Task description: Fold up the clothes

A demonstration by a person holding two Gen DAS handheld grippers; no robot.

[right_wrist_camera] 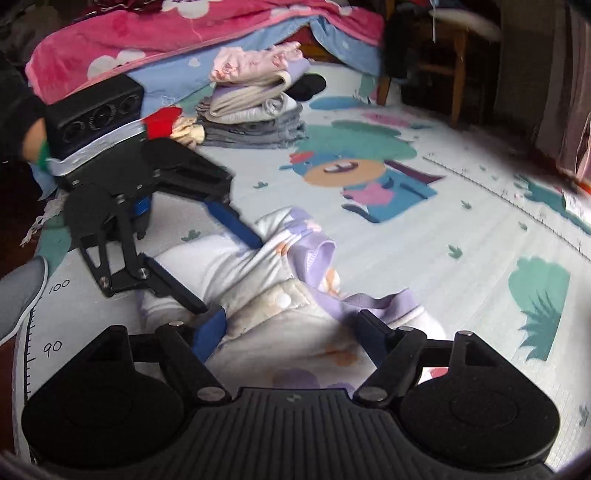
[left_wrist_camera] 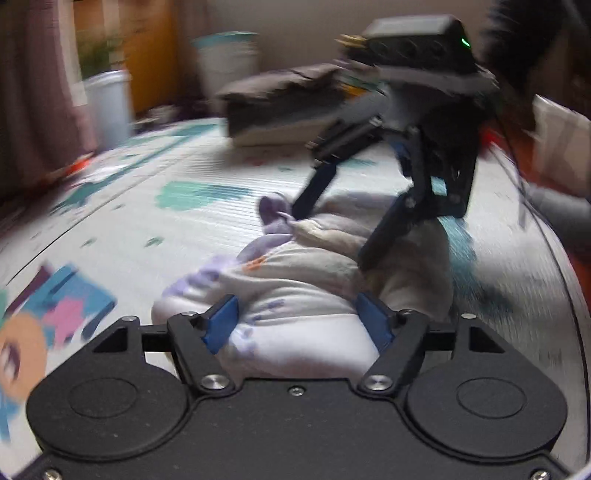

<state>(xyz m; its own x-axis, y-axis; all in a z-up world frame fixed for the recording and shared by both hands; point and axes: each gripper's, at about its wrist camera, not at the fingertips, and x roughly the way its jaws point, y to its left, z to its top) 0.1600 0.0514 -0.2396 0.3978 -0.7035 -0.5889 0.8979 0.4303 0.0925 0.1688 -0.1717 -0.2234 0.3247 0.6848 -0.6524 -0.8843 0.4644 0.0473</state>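
**Both grippers spread over a bunched garment**

The small white and lilac garment (right_wrist_camera: 280, 295) lies crumpled on the printed play mat (right_wrist_camera: 443, 258), in front of the pile of folded clothes (right_wrist_camera: 255, 110) that stands further back by the pink blanket (right_wrist_camera: 147, 33). The left gripper (left_wrist_camera: 295, 325) has its jaws wide apart with cloth bulging between them; the blue pads (left_wrist_camera: 221, 325) do not seem to press it. The right gripper (right_wrist_camera: 291, 332) is also open, straddling the lilac-trimmed edge without pinching.

In my judgement the risk is that the garment, being a loose heap, gets caught in several layers at once when the fingers close. Then the fold would come out crooked. The two grippers also work very near each other over the cloth and could collide.
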